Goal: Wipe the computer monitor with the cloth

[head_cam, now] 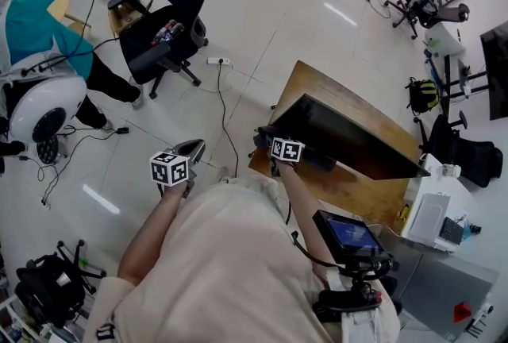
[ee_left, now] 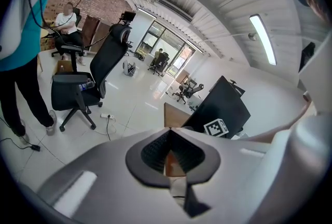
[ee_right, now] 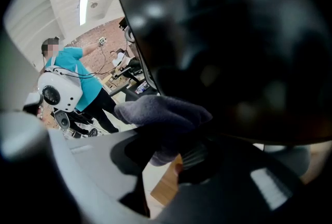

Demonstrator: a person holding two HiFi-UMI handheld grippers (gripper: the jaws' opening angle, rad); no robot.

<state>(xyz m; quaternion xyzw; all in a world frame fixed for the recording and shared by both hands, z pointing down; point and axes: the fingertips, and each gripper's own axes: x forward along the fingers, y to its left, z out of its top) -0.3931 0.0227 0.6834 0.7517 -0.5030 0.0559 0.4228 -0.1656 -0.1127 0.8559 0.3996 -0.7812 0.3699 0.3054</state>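
- holding the cloth [ee_right: 161,114] against the monitor [head_cam: 349,135], the right gripper [ee_right: 174,142] is clamping it, seemingly for wiping.
- the left gripper [ee_left: 169,134] is idling aside, jaws together on nothing.

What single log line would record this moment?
right gripper: shut on cloth, at monitor edge | left gripper: shut, empty, off to the side | monitor: on desk
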